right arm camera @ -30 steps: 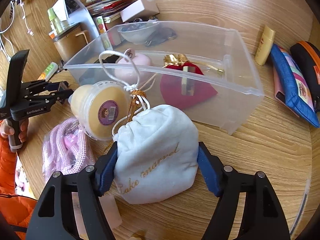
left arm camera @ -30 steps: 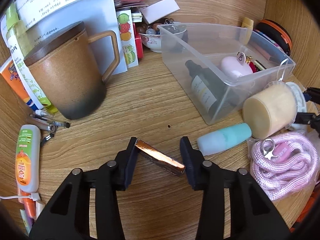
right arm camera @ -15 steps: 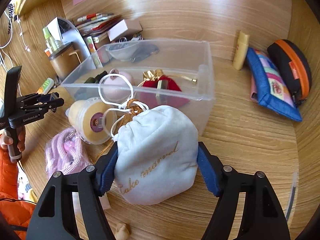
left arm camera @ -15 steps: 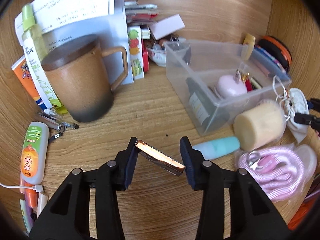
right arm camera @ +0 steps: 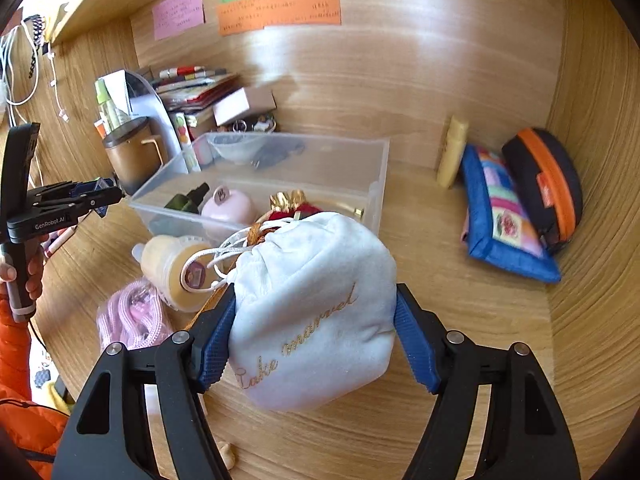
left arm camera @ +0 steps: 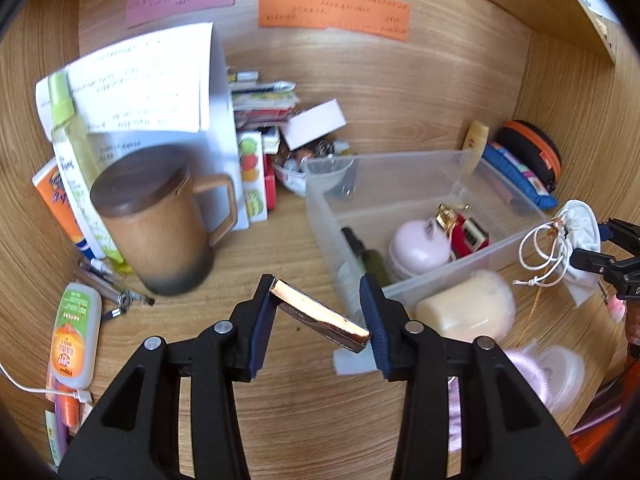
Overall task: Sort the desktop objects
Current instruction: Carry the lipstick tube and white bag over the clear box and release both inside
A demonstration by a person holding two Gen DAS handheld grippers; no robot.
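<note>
Right up close in the left wrist view, the left tool (left arm camera: 318,316) was clamped on a small gold-coloured bar (left arm camera: 320,317), pinched end to end so it ran slantwise between the pads. It looked like a metal clip or lipstick-type case, I honestly couldn't tell which. Gripping it by the ends probably kept such a slim thing from twisting out.

Over on the other side, the right tool (right arm camera: 314,334) had its pads pressing in on both sides of a white velvet drawstring pouch (right arm camera: 316,308) with gold script on it, jaws fairly wide because the pouch was fat. Its cord (right arm camera: 224,248) hung loose off the gathered neck. Both things were held clear of the worktop (right arm camera: 460,312), which I'd guess was so they could go over the bin wall.

Just past the pouch lay a cream-coloured jar (right arm camera: 178,270) on its side and a pink rope lanyard (right arm camera: 130,318), both not yet sorted. Behind those sat the clear plastic bin (right arm camera: 378,168), already holding a dark green bottle (right arm camera: 186,200), a pink rounded case (right arm camera: 228,208) and something red with gold trim (right arm camera: 294,204). My read: that's where both held things were headed.

Farther back were a brown lidded mug (left arm camera: 154,220), a blue patterned pouch (right arm camera: 504,216), an orange-zipped black case (right arm camera: 548,188), and sticky notes (right arm camera: 280,8) on the back wall.
</note>
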